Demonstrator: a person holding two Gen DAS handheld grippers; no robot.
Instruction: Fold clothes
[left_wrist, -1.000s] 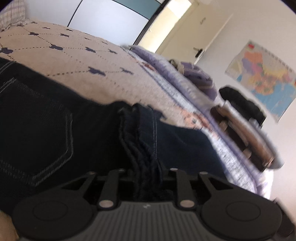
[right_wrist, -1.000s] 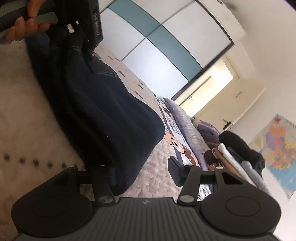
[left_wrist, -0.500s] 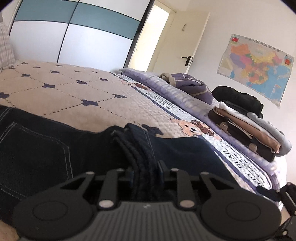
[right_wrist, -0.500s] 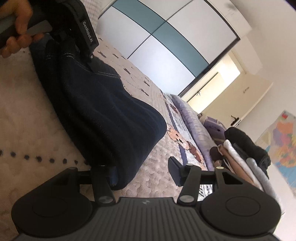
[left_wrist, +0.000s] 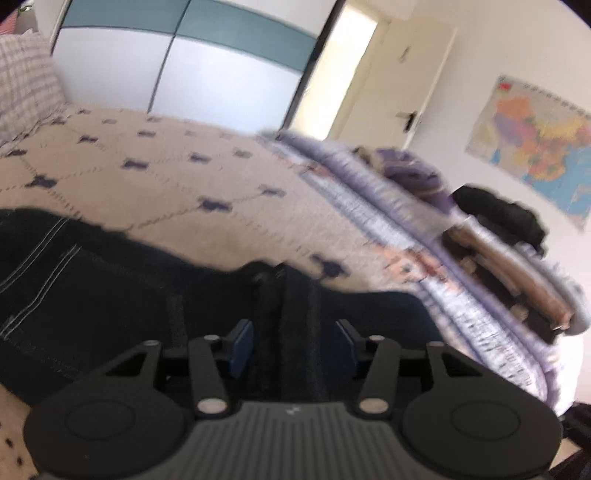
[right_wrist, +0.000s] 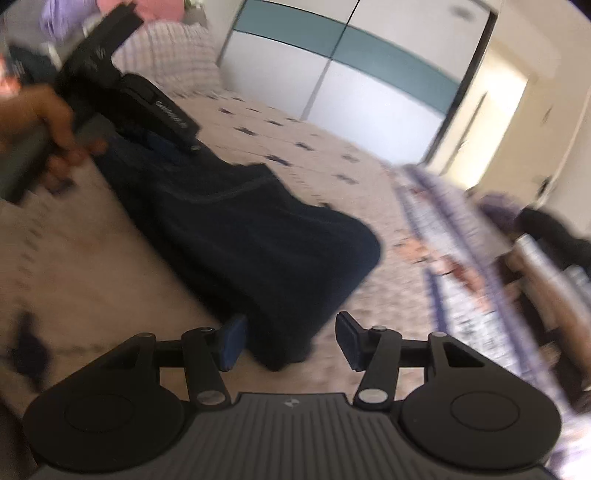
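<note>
Dark blue jeans (left_wrist: 92, 288) with pale stitching lie folded on the beige quilted bed (left_wrist: 166, 184). My left gripper (left_wrist: 293, 332) is over their bunched edge. Its jaws are opening, and a ridge of denim (left_wrist: 273, 317) stands between the blue pads (left_wrist: 240, 343) without being pressed. In the right wrist view the jeans (right_wrist: 251, 236) stretch away as a long folded bundle. My right gripper (right_wrist: 290, 332) stands open at their near end, with a gap beside the right pad (right_wrist: 347, 339). A person's hand (right_wrist: 48, 125) holds the left gripper (right_wrist: 162, 140) at the jeans' far end.
A stack of folded clothes (left_wrist: 517, 273) sits at the bed's right edge, with a black garment (left_wrist: 498, 214) and a purple one (left_wrist: 413, 173) behind it. A plaid pillow (left_wrist: 22, 85) lies at the head. Wardrobe doors (left_wrist: 221, 74) and a doorway stand beyond.
The left jaws have parted from the bunched denim that they pinched before. Both grippers have lifted, and the right view has rolled, so the jeans now lie lower and farther off.
</note>
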